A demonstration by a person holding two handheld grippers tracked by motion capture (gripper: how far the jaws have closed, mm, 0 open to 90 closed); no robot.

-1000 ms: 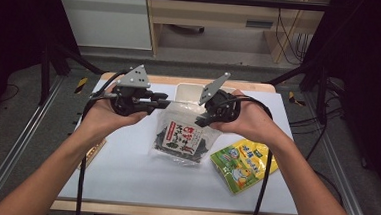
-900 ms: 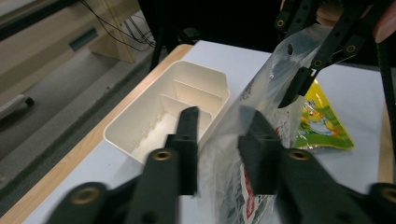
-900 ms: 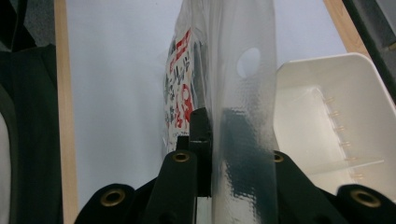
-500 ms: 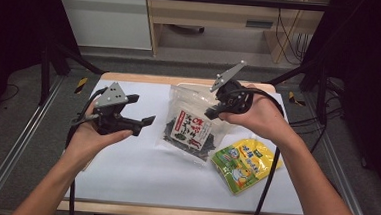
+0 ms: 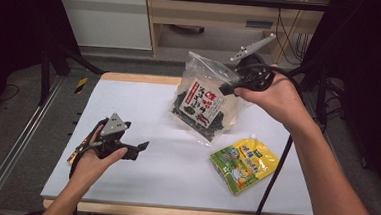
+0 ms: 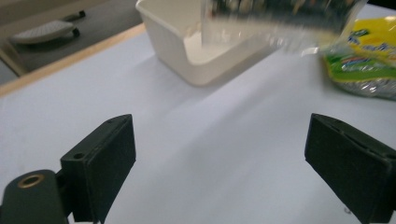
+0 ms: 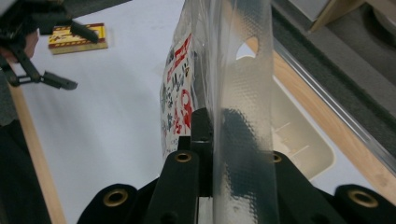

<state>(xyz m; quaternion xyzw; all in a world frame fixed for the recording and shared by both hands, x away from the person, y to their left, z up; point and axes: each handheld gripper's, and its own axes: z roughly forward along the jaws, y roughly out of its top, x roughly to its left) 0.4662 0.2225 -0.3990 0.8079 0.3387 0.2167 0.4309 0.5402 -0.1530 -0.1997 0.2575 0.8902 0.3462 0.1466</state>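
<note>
A clear bag of dark seaweed with a red and white label hangs above the white table. My right gripper is shut on its top strip and holds it up at the back right. My left gripper sits low over the table's near left, apart from the bag. Its jaws have just been opening and stand wide with nothing between them. The blurred bag hangs ahead of it.
A yellow and green packet lies flat on the table at the near right. A white bin stands at the back, under and behind the bag. A small yellow and red box lies at the table's left edge.
The left gripper let go of the bag, opened, and sank toward the near left of the table. The right gripper lifted the bag up and toward the back right.
</note>
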